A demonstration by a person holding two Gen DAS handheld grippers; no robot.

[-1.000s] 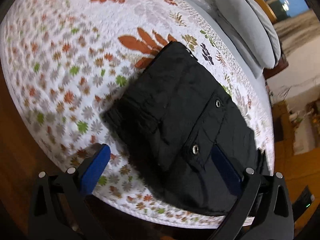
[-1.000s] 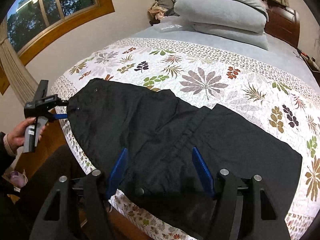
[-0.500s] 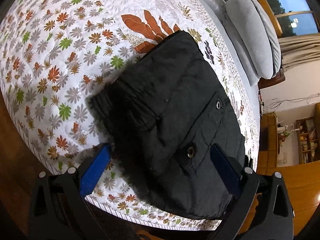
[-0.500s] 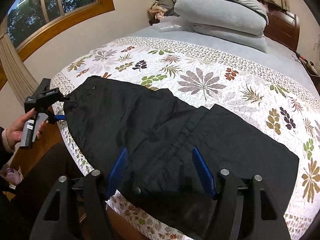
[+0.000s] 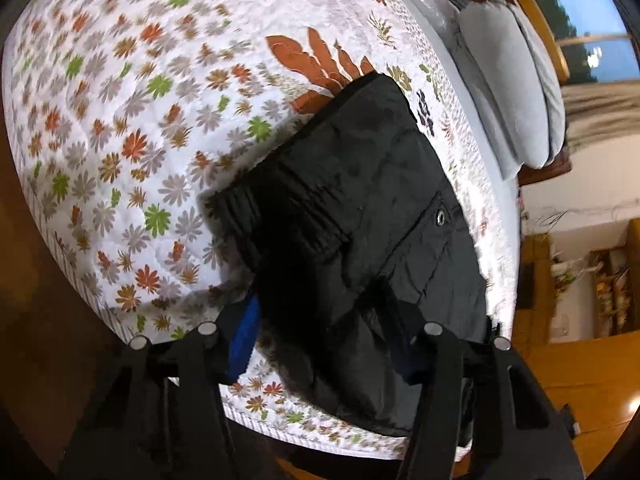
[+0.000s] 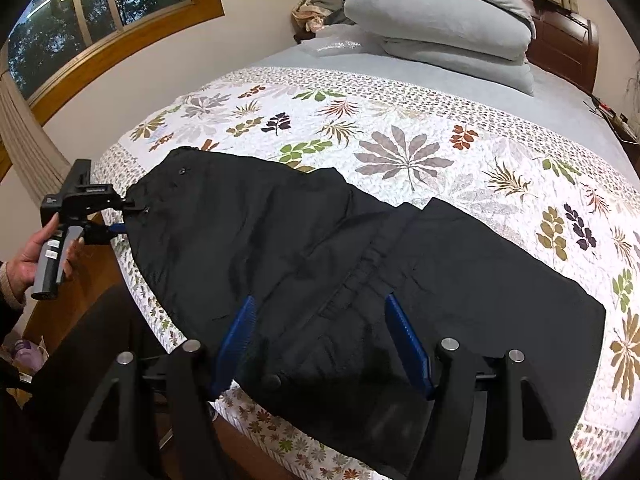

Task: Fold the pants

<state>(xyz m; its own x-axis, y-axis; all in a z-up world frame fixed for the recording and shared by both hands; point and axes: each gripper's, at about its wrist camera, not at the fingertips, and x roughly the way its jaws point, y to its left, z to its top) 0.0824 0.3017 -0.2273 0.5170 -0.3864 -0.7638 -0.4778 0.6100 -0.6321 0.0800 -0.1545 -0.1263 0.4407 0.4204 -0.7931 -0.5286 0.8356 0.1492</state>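
My left gripper (image 5: 324, 324) has its jaws drawn in on the waist end of the pants (image 6: 360, 272), black cloth bunched between them; in the right wrist view the same tool (image 6: 120, 216) sits at the bed's near-left corner, the left hand (image 6: 38, 252) round its handle, its tips touching the waistband edge. From there I cannot tell whether the cloth is truly pinched or only nudged. My right gripper (image 6: 324, 336) has its jaws well apart, straddling the near hem of the pants about midway along, the blue pads either side of a puckered seam and not closed on anything.

I judge the step in hand to be taking hold at two points before lifting one end over the other. To do it well I would bring the right jaws down onto the full thickness of the edge, both layers, then close; and keep the two holds level so the cloth rises taut, not sagging in the middle.

The pants lie flat on the floral quilt (image 6: 400, 128) along the bed's near edge. Their long axis runs across the foot of the bed, waist toward my left, leg ends toward my right, roughly parallel to the stacked grey pillows (image 6: 440, 24) at the far end
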